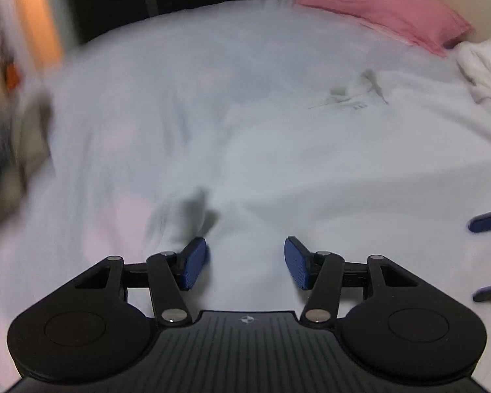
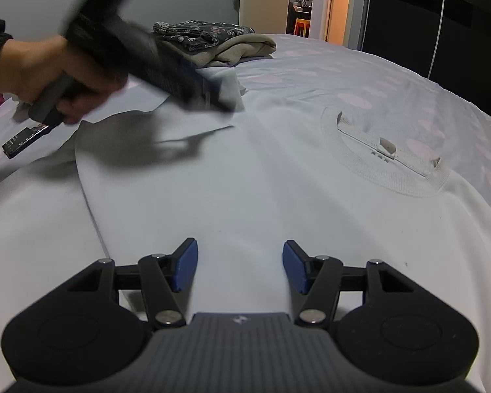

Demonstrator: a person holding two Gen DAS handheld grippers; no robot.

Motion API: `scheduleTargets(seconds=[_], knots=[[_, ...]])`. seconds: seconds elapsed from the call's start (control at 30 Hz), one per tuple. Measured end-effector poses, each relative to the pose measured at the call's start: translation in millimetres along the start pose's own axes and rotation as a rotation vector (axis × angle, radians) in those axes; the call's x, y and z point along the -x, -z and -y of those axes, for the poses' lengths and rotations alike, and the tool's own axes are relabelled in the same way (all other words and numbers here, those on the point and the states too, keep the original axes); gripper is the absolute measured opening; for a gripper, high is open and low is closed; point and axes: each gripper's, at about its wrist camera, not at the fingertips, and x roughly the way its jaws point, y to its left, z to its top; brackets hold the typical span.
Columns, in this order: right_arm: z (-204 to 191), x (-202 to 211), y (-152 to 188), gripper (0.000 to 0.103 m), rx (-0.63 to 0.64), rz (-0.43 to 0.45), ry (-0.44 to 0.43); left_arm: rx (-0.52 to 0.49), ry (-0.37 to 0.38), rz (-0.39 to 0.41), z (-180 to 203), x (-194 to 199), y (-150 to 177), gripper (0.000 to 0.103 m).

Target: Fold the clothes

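Note:
A white sweatshirt point(image 2: 262, 177) lies spread flat on the bed, its ribbed collar point(image 2: 386, 163) with a label at the right. It also shows, blurred, in the left wrist view point(image 1: 278, 150). My right gripper point(image 2: 240, 268) is open and empty, low over the sweatshirt's body. My left gripper point(image 1: 245, 262) is open and empty above the cloth; in the right wrist view it appears blurred at the upper left point(image 2: 212, 98), held by a hand over the sweatshirt's far edge. The right gripper's blue fingertips point(image 1: 487, 221) show at the right edge of the left wrist view.
A stack of folded clothes point(image 2: 219, 42) sits at the far side of the bed. A pink pillow point(image 1: 386, 9) and a crumpled white garment point(image 1: 484, 68) lie near the headboard. The sheet point(image 2: 409, 91) has pink dots. A dark remote-like object point(image 2: 23, 140) lies at left.

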Motion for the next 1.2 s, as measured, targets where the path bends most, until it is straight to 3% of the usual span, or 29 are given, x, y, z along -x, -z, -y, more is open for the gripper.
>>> scheduleTargets(seconds=[0.13, 0.2, 0.3, 0.33, 0.43, 0.53, 0.67, 0.73, 0.8, 0.87, 1.0, 1.1, 1.2], knots=[[0, 6, 1, 0.061, 0.024, -0.007, -0.001, 0.009, 0.0, 0.003, 1, 5, -5, 0.053], [2, 11, 1, 0.061, 0.034, -0.011, -0.009, -0.003, 0.013, 0.031, 0, 16, -7, 0.043], [6, 24, 5, 0.061, 0.033, -0.013, -0.007, 0.03, 0.053, 0.092, -4, 40, -5, 0.047], [6, 29, 7, 0.061, 0.036, -0.014, -0.004, 0.038, 0.05, 0.069, -4, 44, -2, 0.051], [8, 43, 18, 0.062, 0.063, -0.039, 0.009, 0.005, 0.047, -0.107, 2, 38, 16, 0.051], [15, 53, 31, 0.062, 0.021, -0.101, 0.021, -0.152, -0.015, -0.089, 25, 57, 35, 0.051], [22, 79, 36, 0.063, -0.042, -0.142, 0.045, -0.166, -0.035, -0.077, 42, 82, 43, 0.049], [28, 97, 41, 0.065, -0.079, -0.114, 0.089, -0.225, -0.033, -0.131, 55, 85, 50, 0.049], [35, 99, 55, 0.067, -0.082, -0.204, 0.111, -0.312, -0.084, -0.229, 70, 84, 55, 0.049], [43, 107, 66, 0.067, -0.086, -0.275, 0.12, -0.323, -0.076, -0.234, 83, 102, 45, 0.048], [73, 164, 69, 0.067, -0.227, -0.216, 0.193, -0.26, -0.023, -0.219, 110, 157, 28, 0.052], [108, 211, 82, 0.068, -0.382, -0.212, 0.326, -0.177, 0.01, -0.229, 132, 195, 24, 0.053], [146, 255, 113, 0.068, -0.609, -0.233, 0.497, -0.001, 0.126, -0.243, 152, 225, 31, 0.061]])
